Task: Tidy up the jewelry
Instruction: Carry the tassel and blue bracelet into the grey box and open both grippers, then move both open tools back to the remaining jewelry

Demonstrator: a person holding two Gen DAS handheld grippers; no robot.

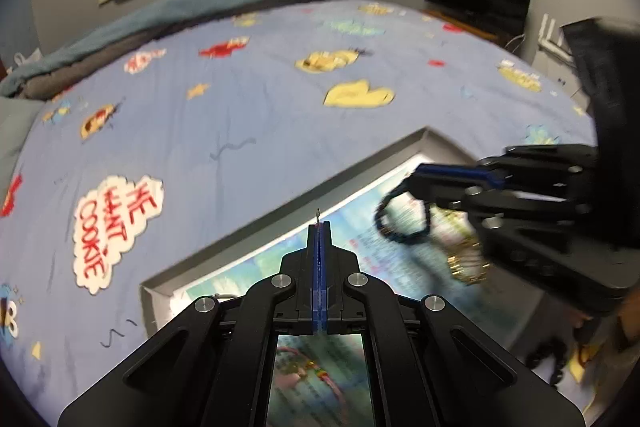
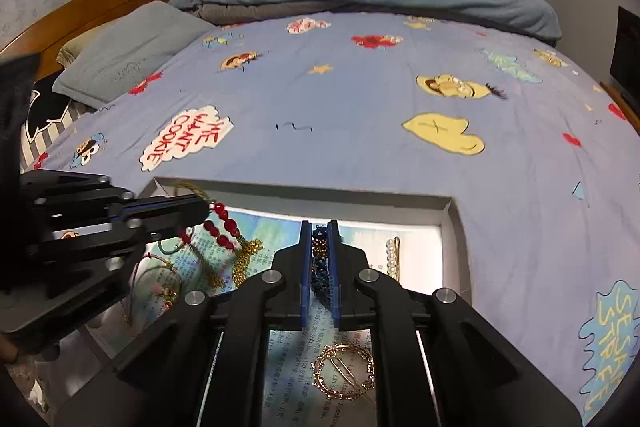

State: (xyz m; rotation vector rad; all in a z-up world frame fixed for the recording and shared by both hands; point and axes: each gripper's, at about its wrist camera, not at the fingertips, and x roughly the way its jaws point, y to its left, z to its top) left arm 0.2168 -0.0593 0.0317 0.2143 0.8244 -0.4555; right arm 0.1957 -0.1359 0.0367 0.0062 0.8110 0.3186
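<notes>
Over the shallow box [image 2: 448, 211] on the bed, the right gripper [image 2: 320, 227] was clamped on a dark beaded bracelet [image 2: 319, 259] and the left gripper [image 2: 200, 205] on a red bead string [image 2: 224, 227], apparently to sort the 2 apart.

Left wrist view: the right gripper [image 1: 424, 183] and the dark beaded bracelet [image 1: 400, 223] hanging from it are motion-blurred, so single beads cannot be told apart; a gold piece [image 1: 468, 263] beneath is smeared beyond naming. What the left gripper [image 1: 319, 225] pinches at its tip is too small to identify. The tray [image 1: 280, 203] is cut off by the gripper body below. Right wrist view: the gripper body hides part of the gold ring-shaped clip [image 2: 344, 371] and the near side of the tray; the printed sheet's [image 2: 280, 239] text is too small to read.
</notes>
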